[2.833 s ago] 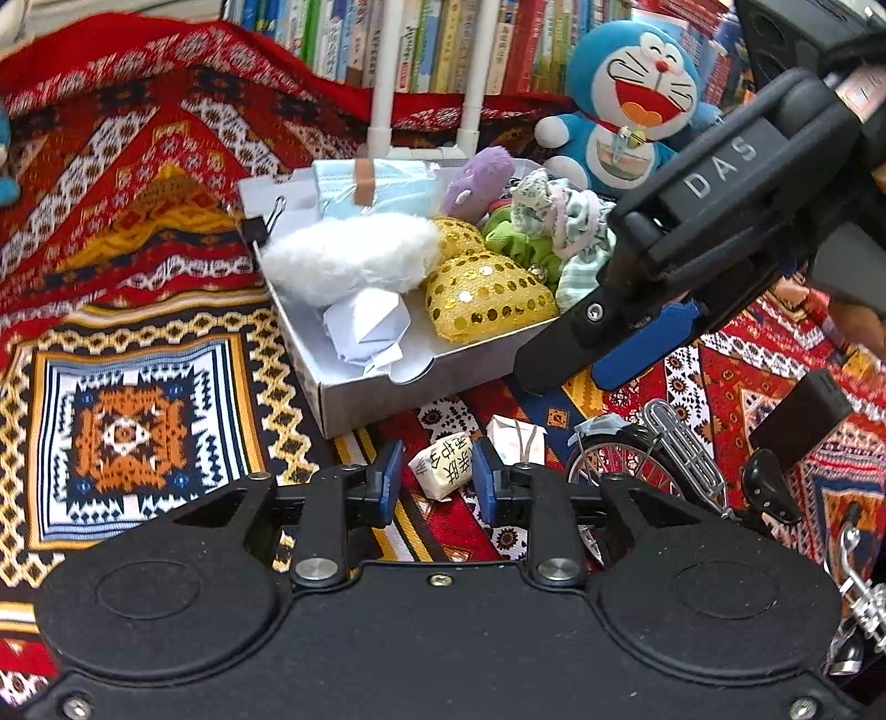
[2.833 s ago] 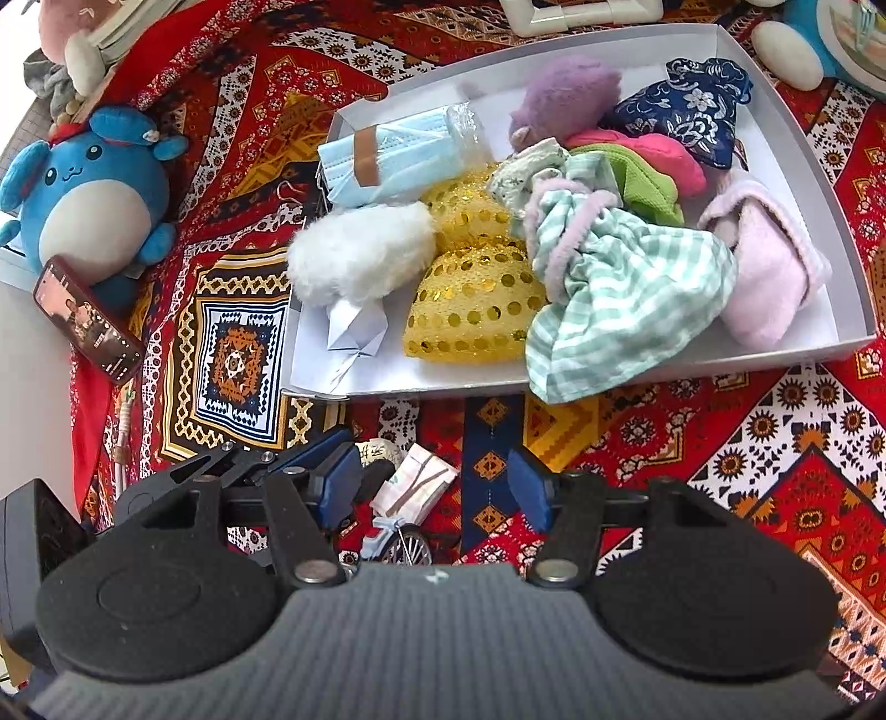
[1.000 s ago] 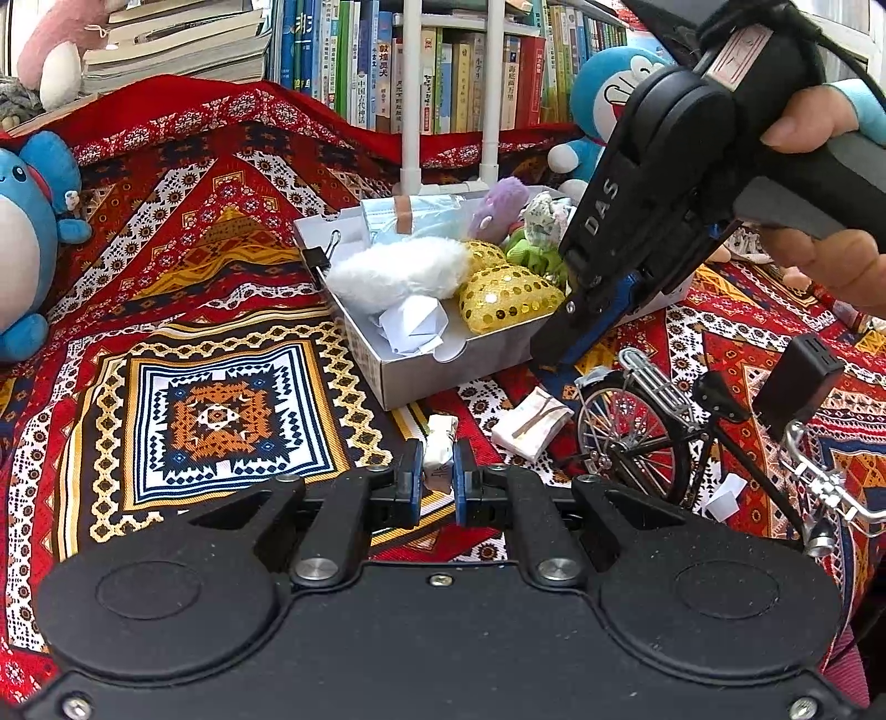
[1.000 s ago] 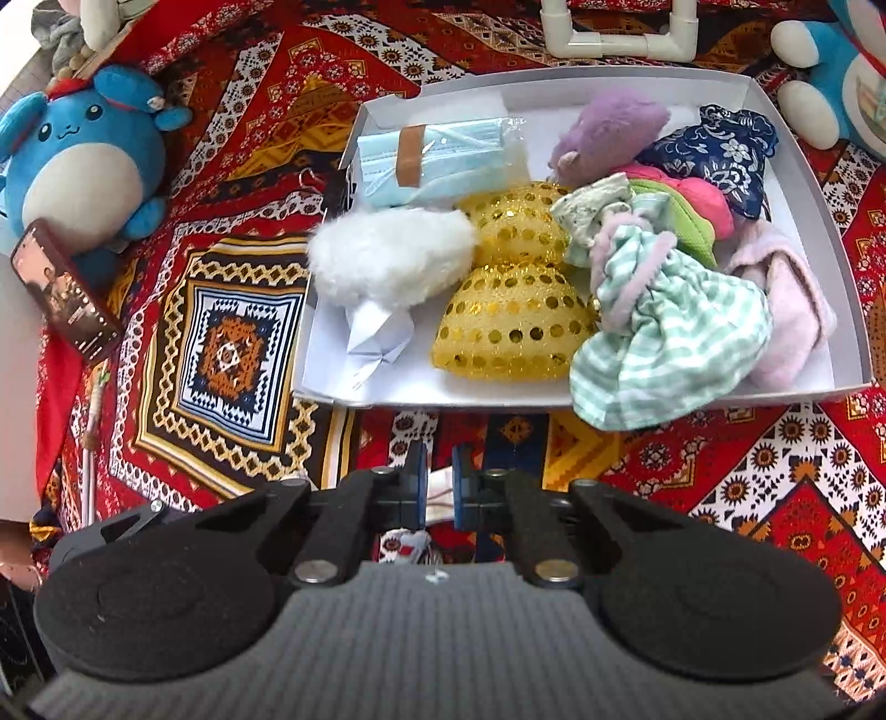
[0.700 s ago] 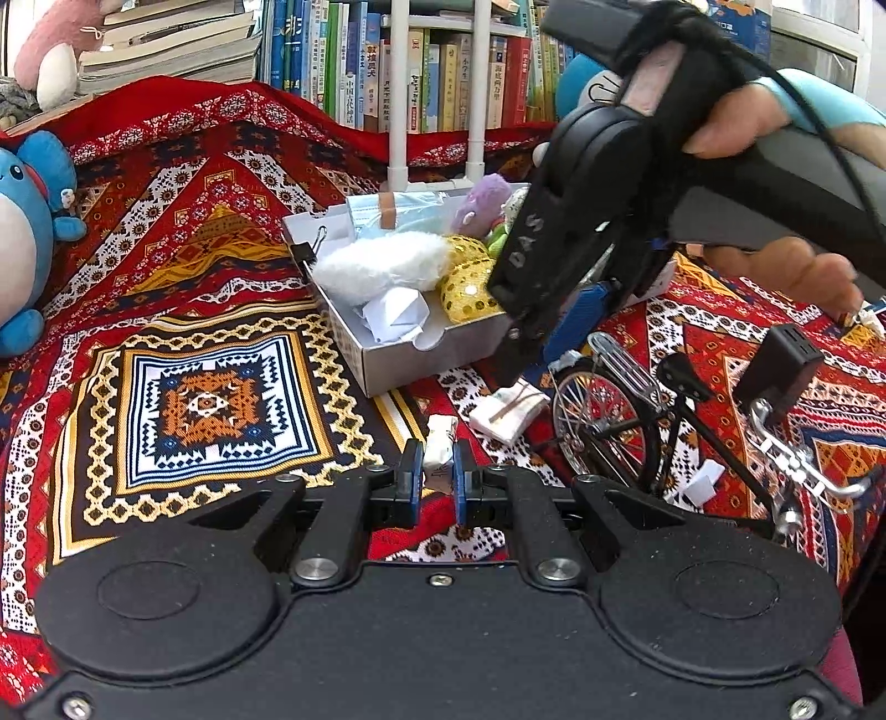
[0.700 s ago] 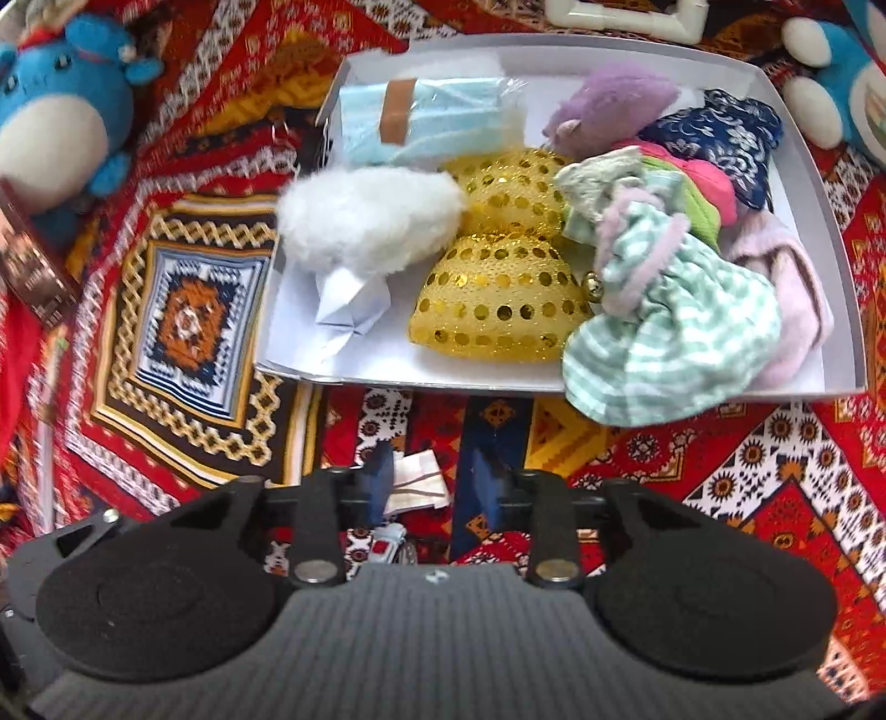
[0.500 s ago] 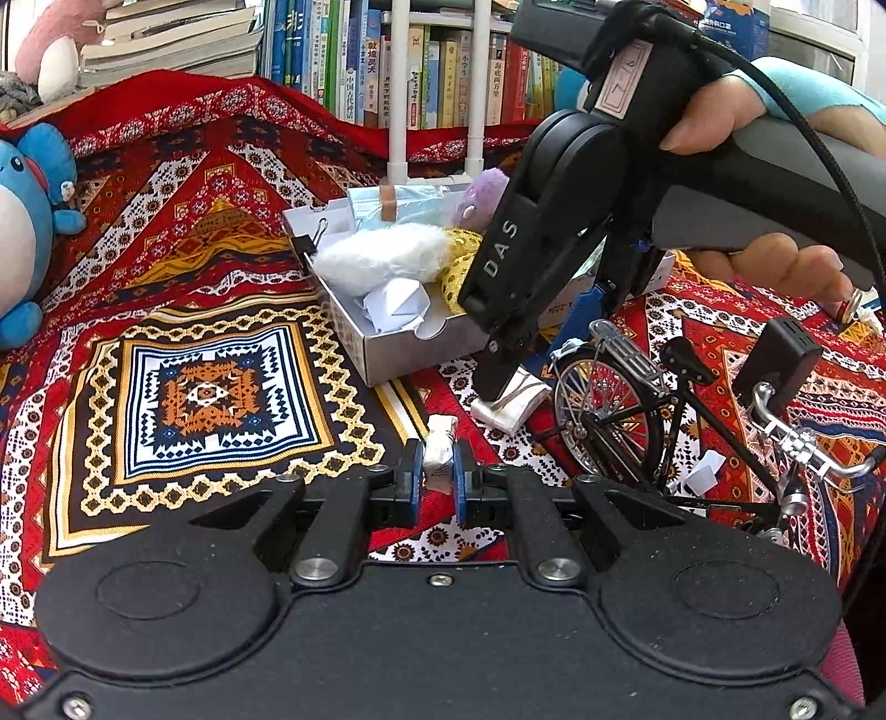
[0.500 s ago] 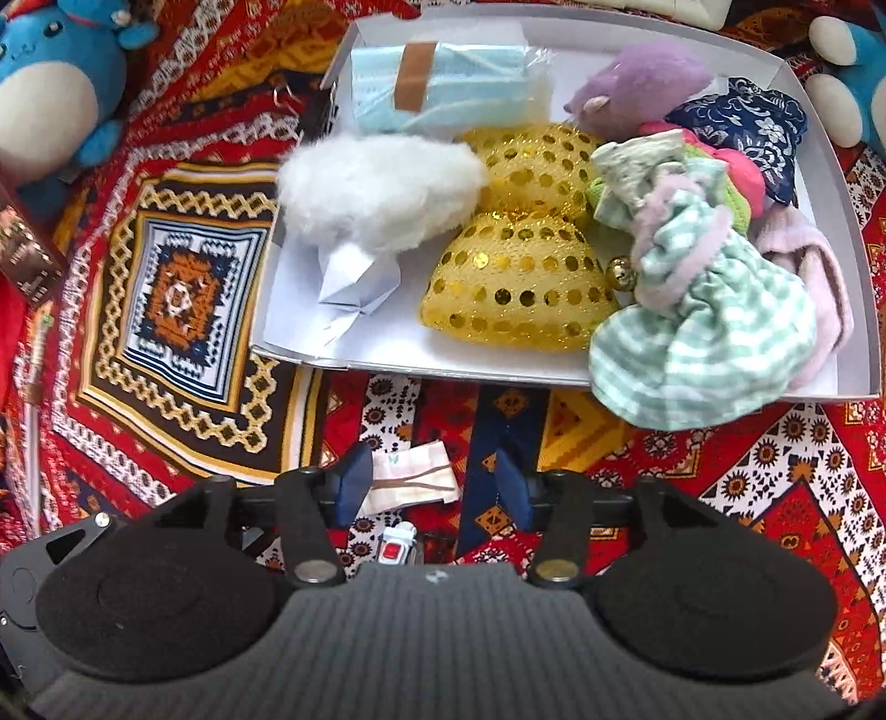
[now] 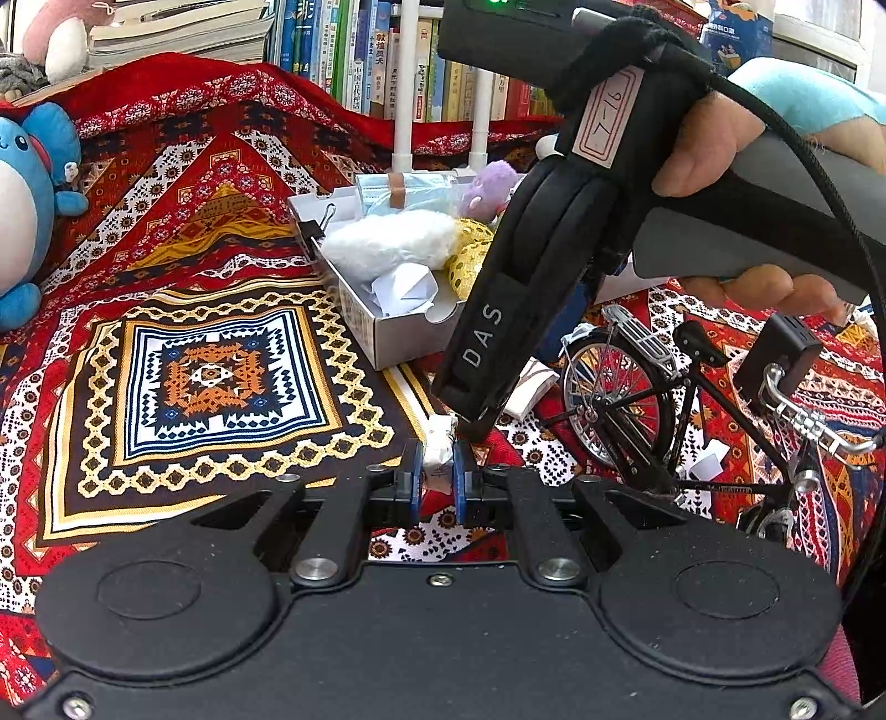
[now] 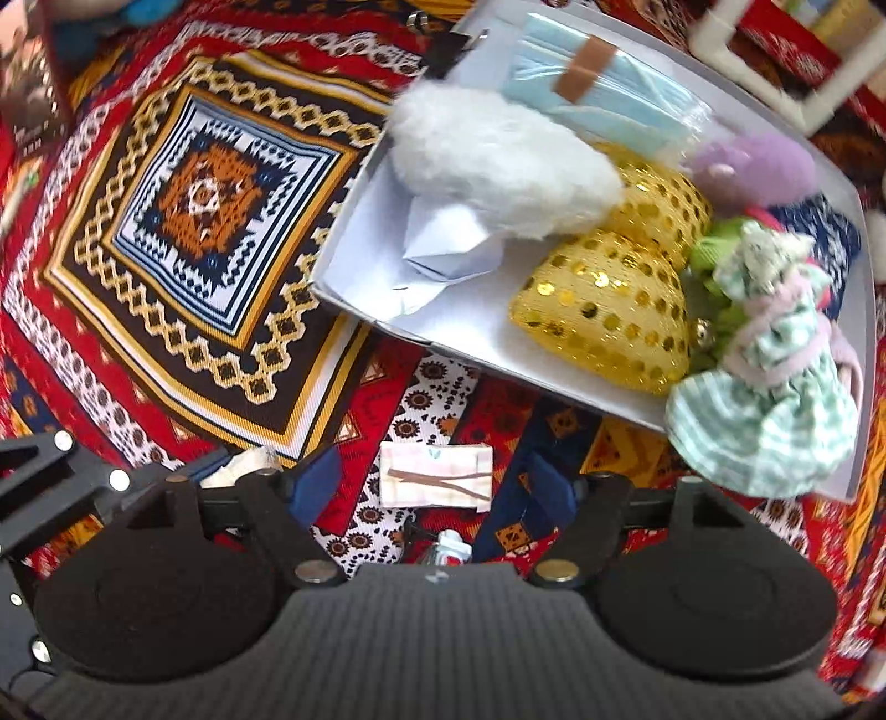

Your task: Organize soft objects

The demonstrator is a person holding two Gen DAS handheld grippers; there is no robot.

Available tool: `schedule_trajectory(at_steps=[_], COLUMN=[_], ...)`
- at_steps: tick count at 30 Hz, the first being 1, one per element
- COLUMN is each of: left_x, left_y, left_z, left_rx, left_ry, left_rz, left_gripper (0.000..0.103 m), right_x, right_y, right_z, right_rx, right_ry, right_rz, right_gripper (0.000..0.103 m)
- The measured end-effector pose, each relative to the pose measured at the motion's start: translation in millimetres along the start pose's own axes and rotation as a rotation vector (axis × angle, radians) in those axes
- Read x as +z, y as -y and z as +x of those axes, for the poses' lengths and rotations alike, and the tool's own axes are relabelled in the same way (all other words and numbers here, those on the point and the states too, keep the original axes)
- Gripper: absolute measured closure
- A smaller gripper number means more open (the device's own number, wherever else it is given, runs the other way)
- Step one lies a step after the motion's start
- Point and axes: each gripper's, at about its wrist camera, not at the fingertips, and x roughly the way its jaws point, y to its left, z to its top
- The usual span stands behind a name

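My left wrist camera sits low and close over the patterned cloth [image 9: 210, 376], looking forward and slightly down toward the white box [image 9: 387, 332] and the bookshelf [image 9: 354, 50] behind it. My right gripper [image 9: 470, 421] crosses its view (very near the lens). My right wrist camera looks almost straight down onto the cloth [image 10: 210, 205] from close above. Both views share the box [image 10: 360, 288], the white fluffy item [image 10: 498, 160] inside it and the cloth's square motif.

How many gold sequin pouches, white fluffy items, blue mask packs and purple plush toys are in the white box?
gold sequin pouches: 2
white fluffy item: 1
blue mask pack: 1
purple plush toy: 1
Total: 5
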Motion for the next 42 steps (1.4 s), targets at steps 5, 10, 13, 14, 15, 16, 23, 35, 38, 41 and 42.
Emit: schedule_trajectory(at_steps=[5, 10, 13, 14, 15, 16, 23, 35, 38, 41, 42], left_x=[0.2, 1.2, 1.1, 1.2, 1.4, 1.8, 8.4, 42.7, 53.5, 65.0, 68.5], left_y=[-0.3, 1.2, 2.3, 2.4, 2.2, 1.9, -0.1, 12.1, 15.0, 17.9, 18.2], left_z=[-0.2, -1.1, -1.9, -2.2, -2.5, -3.0, -8.4, -7.0, -3.1, 3.2, 5.7], left_rx=[0.002, 0.001, 0.000, -0.001, -0.001, 0.000, -0.002, 0.006, 0.006, 0.002, 0.002], left_ry=[-0.001, 0.001, 0.003, 0.004, 0.005, 0.007, 0.029, 0.082, 0.094, 0.110, 0.112], left_rz=[-0.004, -0.009, -0.006, -0.006, -0.008, -0.011, -0.023, -0.001, -0.005, -0.007, -0.008], left_gripper=[0.093, 0.093, 0.093, 0.093, 0.093, 0.093, 0.093, 0.093, 0.093, 0.093, 0.093], right_x=[0.4, -0.7, -3.7, -3.1, -4.1, -4.8, -10.0, -27.9, -35.0, -40.3, -42.6], right_y=[-4.3, -5.2, -3.6, -2.2, -1.4, -1.4, 7.5, 51.4, 65.1, 79.9, 84.7], right_z=[-5.5, -10.0, -18.8, -23.9, -27.9, -31.7, -65.2, -98.2, -104.5, -107.8, -108.6], right_rx=[0.001, -0.011, -0.014, -0.008, -0.001, 0.006, 0.069, 0.091, 0.082, 0.079, 0.076], right_ry=[0.010, 0.028, 0.054, 0.062, 0.070, 0.080, 0.171, 0.327, 0.360, 0.401, 0.411], right_rz=[-0.014, -0.014, -0.003, 0.000, 0.004, 0.007, 0.033, 0.155, 0.194, 0.244, 0.261], right_gripper=[0.048, 0.056, 0.056, 0.056, 0.056, 0.056, 0.056, 0.056, 0.056, 0.056, 0.056])
